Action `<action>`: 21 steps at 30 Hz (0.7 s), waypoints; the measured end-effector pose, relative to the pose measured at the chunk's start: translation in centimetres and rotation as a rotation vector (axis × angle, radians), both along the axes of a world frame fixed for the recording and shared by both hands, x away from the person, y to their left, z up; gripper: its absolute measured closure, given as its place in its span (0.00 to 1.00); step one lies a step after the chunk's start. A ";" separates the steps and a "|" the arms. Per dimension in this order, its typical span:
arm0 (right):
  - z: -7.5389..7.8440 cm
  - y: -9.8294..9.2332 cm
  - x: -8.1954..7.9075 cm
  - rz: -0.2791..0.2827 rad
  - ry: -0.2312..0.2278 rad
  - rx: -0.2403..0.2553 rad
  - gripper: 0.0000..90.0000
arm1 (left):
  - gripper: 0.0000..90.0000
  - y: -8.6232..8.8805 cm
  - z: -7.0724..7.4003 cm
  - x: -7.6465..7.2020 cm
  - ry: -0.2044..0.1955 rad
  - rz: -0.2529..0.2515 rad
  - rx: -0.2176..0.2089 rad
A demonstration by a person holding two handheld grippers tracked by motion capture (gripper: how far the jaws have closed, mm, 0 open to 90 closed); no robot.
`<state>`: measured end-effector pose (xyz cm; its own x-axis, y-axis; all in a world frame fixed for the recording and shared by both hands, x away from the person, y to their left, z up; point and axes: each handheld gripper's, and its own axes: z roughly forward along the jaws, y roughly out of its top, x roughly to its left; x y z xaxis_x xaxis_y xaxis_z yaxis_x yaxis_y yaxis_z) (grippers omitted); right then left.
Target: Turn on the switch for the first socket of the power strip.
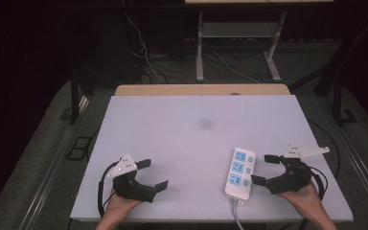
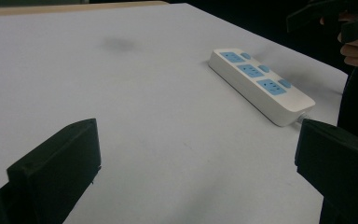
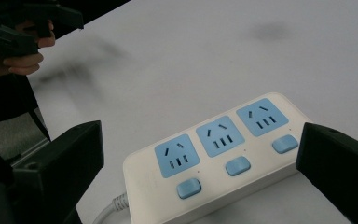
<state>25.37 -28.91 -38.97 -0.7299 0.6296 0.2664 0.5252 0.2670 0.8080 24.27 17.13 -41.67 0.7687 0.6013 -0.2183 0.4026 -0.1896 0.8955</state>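
Work barely begun: white plastic power strip with three blue sockets and blue switches [image 1: 240, 173] not yet grasped.

Nearest, at the front edge of the white table top [image 1: 191, 129]: right gripper [image 1: 264, 169] just to the right of the strip, jaws spread wide, holding nothing, one jaw tip close to the strip's side near its cable end, contact hard to judge. Probably lined up to close across the strip's width. Left gripper [image 1: 155, 174] well to the left of the strip, also released and empty, pointed toward it. Strip itself flat, whitish cable [image 1: 237, 215] trailing off the front edge. Beyond the strip, bare table and a faint dark smudge [image 1: 205, 123].
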 end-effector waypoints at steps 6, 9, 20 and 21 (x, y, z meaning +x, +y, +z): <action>0.0 0.7 0.4 0.027 0.012 -0.027 0.00 | 0.00 0.0 0.0 0.0 0.002 -0.001 0.001; 0.1 1.0 0.6 0.038 0.013 -0.036 0.00 | 0.00 0.0 0.0 0.0 0.003 -0.002 0.001; 0.1 2.1 1.3 0.074 0.031 -0.080 0.00 | 0.00 0.0 0.0 0.0 0.003 -0.003 0.002; 0.2 2.2 1.3 0.080 0.034 -0.086 0.00 | 0.00 0.0 0.0 0.0 0.003 -0.003 0.003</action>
<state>26.70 -26.76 -38.81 -0.7704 0.5909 0.2392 0.5260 0.3771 0.7623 24.27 17.12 -41.70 0.7698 0.5996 -0.2189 0.4049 -0.1937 0.8936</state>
